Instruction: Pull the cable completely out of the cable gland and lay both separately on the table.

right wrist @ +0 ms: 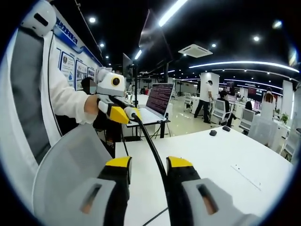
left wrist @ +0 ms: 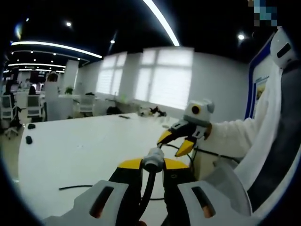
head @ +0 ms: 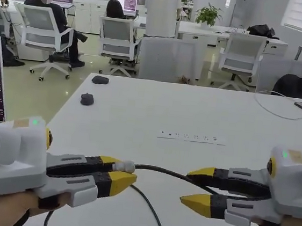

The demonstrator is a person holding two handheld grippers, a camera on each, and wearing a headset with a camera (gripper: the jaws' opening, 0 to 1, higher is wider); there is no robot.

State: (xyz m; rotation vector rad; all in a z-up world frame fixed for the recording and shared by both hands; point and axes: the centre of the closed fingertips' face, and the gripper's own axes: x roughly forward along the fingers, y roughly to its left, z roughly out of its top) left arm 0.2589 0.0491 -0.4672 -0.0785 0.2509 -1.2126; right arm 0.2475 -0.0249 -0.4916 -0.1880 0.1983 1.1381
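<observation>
Okay, we've got the left gripper (head: pixel 124 172) clamped on the gland (head: pixel 125 166), held over the table (head: pixel 194 112). The black cable (head: pixel 166 173) leaves the gland and runs off to its right, passing through the right gripper (head: pixel 186 186). That gripper's jaws stand apart around the cable and aren't pinching it, as far as we can see. A second stretch of cable drops below the gland toward the table.

The gland's long axis lies roughly level, in line with the cable, nose pointing at the right gripper.

Handling, our guess: both are light. The gland is hard and smooth and could twist in the jaws. The cable is limp but springy, with a slick jacket. We'd pinch the cable close beside the gland and pull straight along that axis, away from the gland.
</observation>
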